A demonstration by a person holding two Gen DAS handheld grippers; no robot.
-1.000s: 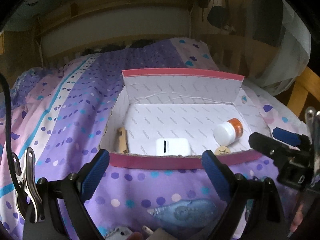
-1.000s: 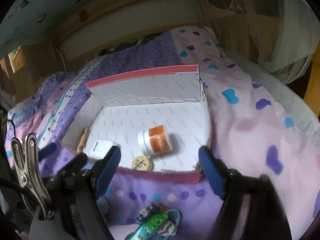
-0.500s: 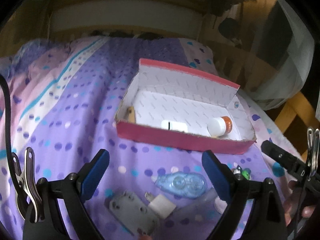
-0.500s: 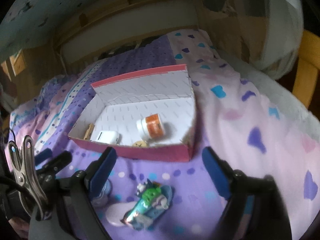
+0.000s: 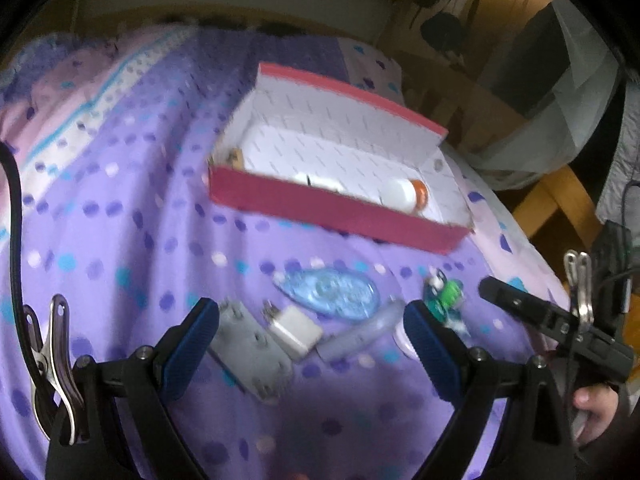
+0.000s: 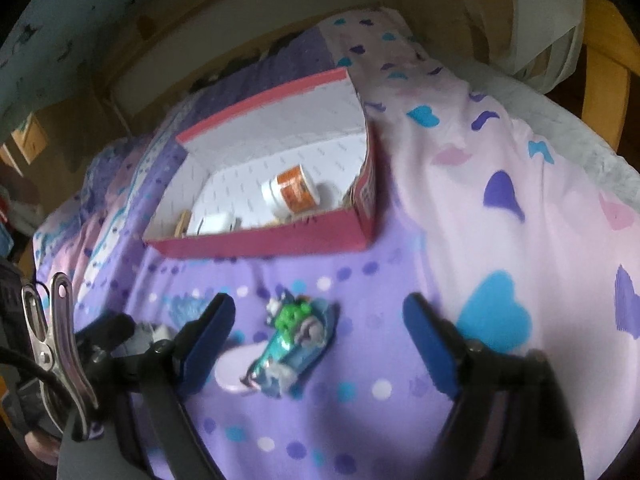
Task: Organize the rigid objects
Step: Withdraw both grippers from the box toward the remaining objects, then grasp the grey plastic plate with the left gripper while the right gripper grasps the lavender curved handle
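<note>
A red box with a white lining sits on the bed. It holds a white bottle with an orange cap, a white case and a wooden piece. In front of it lie a blue tape dispenser, a grey plate, a white charger plug, a pale tube and a green toy car. My left gripper hangs open above the plug. My right gripper is closing slightly, still open; the car lies below and between its fingers, untouched.
The bedspread is purple with dots, pink with hearts to the right. A wooden bed frame and a pale curtain stand at the right edge. A hand holds the right gripper's handle. A lilac oval piece lies beside the car.
Both grippers have drawn back from the box, which now sits farther off. The loose items on the bedspread have come into view under the fingers. Both views have rolled somewhat.
</note>
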